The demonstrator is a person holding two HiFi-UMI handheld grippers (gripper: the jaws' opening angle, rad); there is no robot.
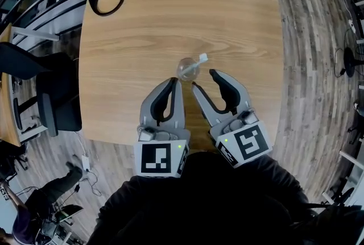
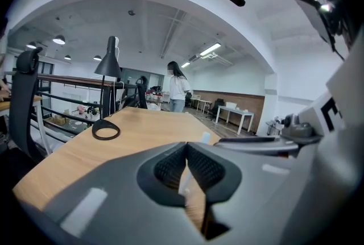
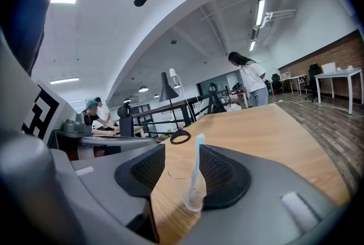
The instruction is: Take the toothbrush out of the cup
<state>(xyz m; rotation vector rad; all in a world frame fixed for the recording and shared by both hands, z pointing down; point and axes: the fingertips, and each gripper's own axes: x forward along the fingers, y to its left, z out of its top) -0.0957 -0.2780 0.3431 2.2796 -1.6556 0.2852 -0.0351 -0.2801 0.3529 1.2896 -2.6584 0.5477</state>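
Head view shows the clear cup (image 1: 187, 69) standing on the counter (image 1: 142, 22) just ahead of both grippers, the toothbrush (image 1: 201, 59) leaning out of it toward the right gripper (image 1: 206, 81), whose fingers are spread wide and empty. Left gripper view has the left gripper (image 2: 186, 153) clenched on nothing, the toothbrush head peeking over its tips. Right gripper view frames cup and toothbrush between the parted fingers, untouched, so a good grasp, I judge, pinches the stem above the rim and lifts along its lean
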